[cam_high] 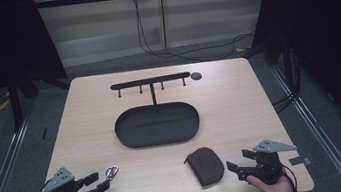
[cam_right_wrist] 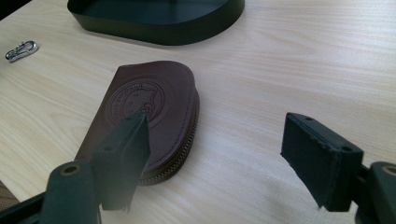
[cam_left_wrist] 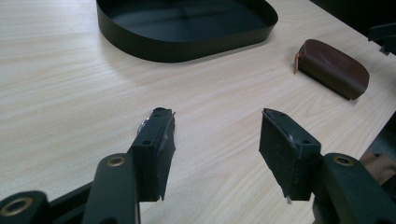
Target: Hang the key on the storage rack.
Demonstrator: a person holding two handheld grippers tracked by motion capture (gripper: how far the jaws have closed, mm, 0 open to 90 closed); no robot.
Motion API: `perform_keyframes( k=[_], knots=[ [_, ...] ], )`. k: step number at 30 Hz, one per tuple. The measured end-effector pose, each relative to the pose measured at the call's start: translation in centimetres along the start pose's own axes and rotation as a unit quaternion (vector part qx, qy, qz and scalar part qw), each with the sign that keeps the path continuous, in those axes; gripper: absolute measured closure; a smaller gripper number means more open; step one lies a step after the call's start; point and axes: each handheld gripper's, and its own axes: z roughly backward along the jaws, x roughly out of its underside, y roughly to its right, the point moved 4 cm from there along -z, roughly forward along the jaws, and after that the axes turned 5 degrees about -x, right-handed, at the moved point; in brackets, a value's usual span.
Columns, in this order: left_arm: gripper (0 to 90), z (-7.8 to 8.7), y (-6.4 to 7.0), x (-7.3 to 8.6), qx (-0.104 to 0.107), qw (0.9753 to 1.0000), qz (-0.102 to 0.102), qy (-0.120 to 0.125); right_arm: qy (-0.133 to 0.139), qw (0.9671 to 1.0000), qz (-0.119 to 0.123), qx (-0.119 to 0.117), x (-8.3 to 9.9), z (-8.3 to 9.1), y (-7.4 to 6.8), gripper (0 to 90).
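Left gripper (cam_high: 98, 182): jaws wide apart, gripping nothing, resting near-left of the black oval tray (cam_high: 157, 124), metal clip (cam_high: 112, 172) just beside its tips. Right gripper (cam_high: 236, 163): jaws wide apart, empty, just right of the brown zip pouch (cam_high: 206, 166). Pouch flat on table (cam_high: 230, 102), near-right of tray.
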Motion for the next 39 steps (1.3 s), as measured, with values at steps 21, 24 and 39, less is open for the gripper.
perform_keyframes(
  k=[21, 24, 39],
  knots=[
    [58.5, -0.9, -1.1, -1.1, -0.035, 0.9967, -0.015, -0.072, -0.004, 1.0000, 0.007, -0.005, -0.1, 0.0, -0.4, 23.2],
    [61.0, -1.4, -1.4, -1.9, -0.034, 0.9955, -0.024, -0.085, -0.005, 1.0000, 0.005, -0.005, -0.1, -0.1, -0.2, 23.2],
    [60.7, -4.3, -2.4, -3.8, -0.035, 0.9854, -0.029, -0.164, -0.005, 0.9999, 0.006, -0.007, -0.1, -0.1, -0.2, 23.2]
  ],
)
